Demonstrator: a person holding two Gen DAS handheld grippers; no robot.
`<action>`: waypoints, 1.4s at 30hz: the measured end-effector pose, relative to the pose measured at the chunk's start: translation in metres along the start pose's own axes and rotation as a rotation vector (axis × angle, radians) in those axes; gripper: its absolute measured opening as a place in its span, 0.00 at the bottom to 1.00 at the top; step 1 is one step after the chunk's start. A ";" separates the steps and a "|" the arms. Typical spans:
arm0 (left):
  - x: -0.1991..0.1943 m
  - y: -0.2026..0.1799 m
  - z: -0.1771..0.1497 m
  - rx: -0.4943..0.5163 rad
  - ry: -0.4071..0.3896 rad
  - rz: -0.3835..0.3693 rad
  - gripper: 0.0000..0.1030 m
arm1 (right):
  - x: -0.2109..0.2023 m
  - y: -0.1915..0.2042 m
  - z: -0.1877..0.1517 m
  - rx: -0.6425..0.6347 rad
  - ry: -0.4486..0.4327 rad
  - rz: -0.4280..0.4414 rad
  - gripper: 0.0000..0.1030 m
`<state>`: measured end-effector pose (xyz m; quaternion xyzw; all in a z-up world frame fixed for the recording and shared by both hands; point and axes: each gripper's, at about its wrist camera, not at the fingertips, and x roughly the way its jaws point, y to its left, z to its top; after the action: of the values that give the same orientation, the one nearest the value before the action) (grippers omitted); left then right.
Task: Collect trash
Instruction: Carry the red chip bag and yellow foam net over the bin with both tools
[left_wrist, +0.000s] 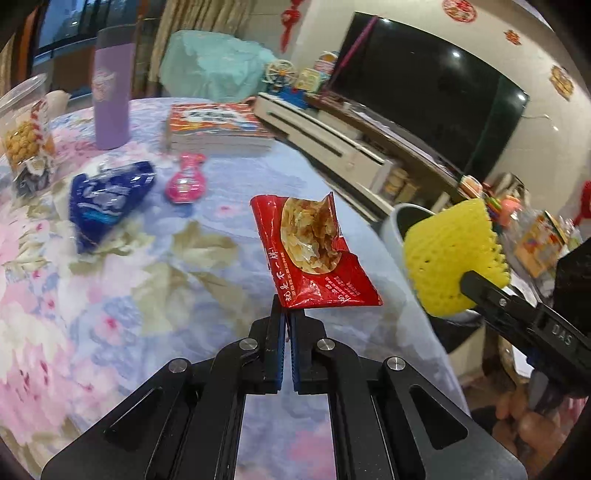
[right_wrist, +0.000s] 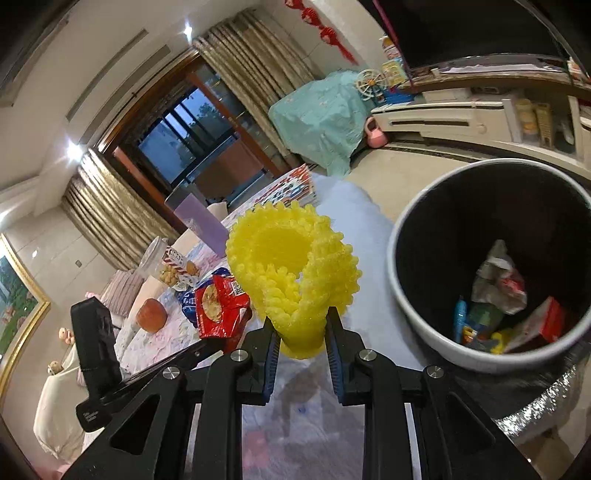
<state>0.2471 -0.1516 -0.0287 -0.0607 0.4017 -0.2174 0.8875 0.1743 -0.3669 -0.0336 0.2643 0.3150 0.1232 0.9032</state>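
My left gripper (left_wrist: 287, 314) is shut on the lower edge of a torn red snack wrapper (left_wrist: 314, 251), which stands up above the floral tablecloth (left_wrist: 147, 277). My right gripper (right_wrist: 301, 332) is shut on a yellow foam fruit net (right_wrist: 291, 273), squeezing its lower end. In the left wrist view that yellow net (left_wrist: 447, 254) and the right gripper's black fingers (left_wrist: 491, 295) come in from the right, near the table's edge. The red wrapper (right_wrist: 219, 306) shows left of the net in the right wrist view. A white trash bin (right_wrist: 406, 295) with a dark inside holds several scraps, right of the net.
On the table lie a blue wrapper (left_wrist: 107, 203), a small pink packet (left_wrist: 184, 182), a purple tumbler (left_wrist: 110, 92), a stack of books (left_wrist: 218, 127) and a clear snack jar (left_wrist: 26, 136). The white bin's rim (left_wrist: 397, 225) stands past the table edge, with a TV cabinet (left_wrist: 332, 144) behind.
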 end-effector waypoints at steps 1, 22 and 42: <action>-0.001 -0.005 -0.001 0.008 0.001 -0.008 0.02 | -0.005 -0.002 -0.001 0.002 -0.005 -0.007 0.23; 0.015 -0.096 0.001 0.160 0.038 -0.095 0.02 | -0.086 -0.063 -0.003 0.089 -0.129 -0.132 0.23; 0.051 -0.147 0.014 0.245 0.071 -0.088 0.02 | -0.092 -0.088 0.012 0.098 -0.118 -0.200 0.23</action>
<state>0.2381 -0.3065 -0.0131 0.0384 0.4004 -0.3056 0.8630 0.1164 -0.4803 -0.0280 0.2821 0.2915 0.0013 0.9141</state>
